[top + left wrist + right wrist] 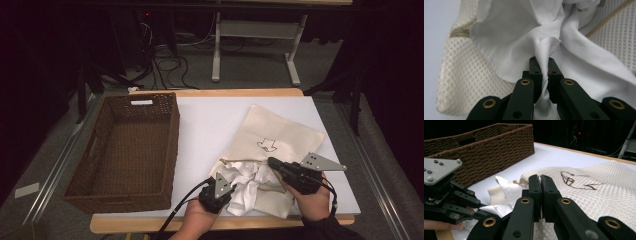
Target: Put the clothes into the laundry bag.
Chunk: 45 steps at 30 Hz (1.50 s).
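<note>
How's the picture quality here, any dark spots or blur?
High view: table lit, floor beyond dim, soft overall. Left gripper view: bright white cloth sharp, near jaw links slightly blurred. Right gripper view: basket and mesh bag clear, background black.

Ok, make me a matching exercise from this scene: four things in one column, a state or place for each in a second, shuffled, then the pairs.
Things:
1. left tool
2. right tool
3. wicker basket
4. mesh laundry bag

States or places:
A. lies flat on the white table top, a small dark drawing on it
B. shut on a fold of the white cloth
C. stands empty at the left of the table
D. jaws together over the bag's mouth edge; whether mesh is pinched cannot be told

Pairs: 1-B, 2-D, 3-C, 4-A
</note>
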Motion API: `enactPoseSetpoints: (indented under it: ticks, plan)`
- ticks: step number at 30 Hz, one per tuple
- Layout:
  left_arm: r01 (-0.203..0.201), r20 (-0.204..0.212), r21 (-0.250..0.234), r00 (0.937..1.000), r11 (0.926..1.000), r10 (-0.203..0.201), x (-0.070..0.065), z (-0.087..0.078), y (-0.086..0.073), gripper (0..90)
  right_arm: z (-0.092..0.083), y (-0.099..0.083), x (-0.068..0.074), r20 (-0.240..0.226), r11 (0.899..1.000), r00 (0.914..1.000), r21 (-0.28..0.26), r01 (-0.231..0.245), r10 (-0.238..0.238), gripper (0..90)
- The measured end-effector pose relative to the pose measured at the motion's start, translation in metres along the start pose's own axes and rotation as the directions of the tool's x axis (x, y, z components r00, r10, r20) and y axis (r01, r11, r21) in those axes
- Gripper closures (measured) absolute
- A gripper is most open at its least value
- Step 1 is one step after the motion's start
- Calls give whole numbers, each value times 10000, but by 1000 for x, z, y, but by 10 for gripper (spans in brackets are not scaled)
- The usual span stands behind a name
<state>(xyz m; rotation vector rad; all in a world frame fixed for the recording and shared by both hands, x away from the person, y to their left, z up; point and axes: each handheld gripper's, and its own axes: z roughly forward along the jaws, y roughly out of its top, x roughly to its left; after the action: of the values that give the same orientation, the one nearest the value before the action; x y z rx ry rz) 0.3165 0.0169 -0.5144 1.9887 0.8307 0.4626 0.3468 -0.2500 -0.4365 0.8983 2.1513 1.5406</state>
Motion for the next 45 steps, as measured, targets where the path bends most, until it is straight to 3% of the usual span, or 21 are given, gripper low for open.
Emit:
enactPoseSetpoints:
  ticks: [10,22,24,32,36,40,45]
  plan:
    - [487,-379,-1182,9978,9918,-536,-4,17,22,866,0,0,0,-7,10000,10000,-18,-25,25,885]
    - [502,-725,-1685,9954,9844,-631,-11,54,48,862,-1,0,-2,-21,10000,10000,-85,-13,13,886]
    - [456,-663,-1708,9961,9842,-576,-11,53,47,831,-1,0,-2,-12,10000,10000,-57,-59,59,885]
    - [259,-493,-1782,9982,9837,-352,-8,23,38,492,0,0,-1,-25,10000,10000,-30,29,-29,885]
    - [157,-456,-1862,9987,9824,-246,-9,7,35,388,0,0,0,-14,10000,10000,-21,52,-52,885]
    - [314,-133,-2051,9993,9782,-349,-11,-6,32,353,0,0,0,4,10000,10000,-21,27,-27,885]
    - [272,525,-1328,9984,9908,-204,-18,-5,24,250,0,-1,0,-22,10000,10000,13,1,-1,885]
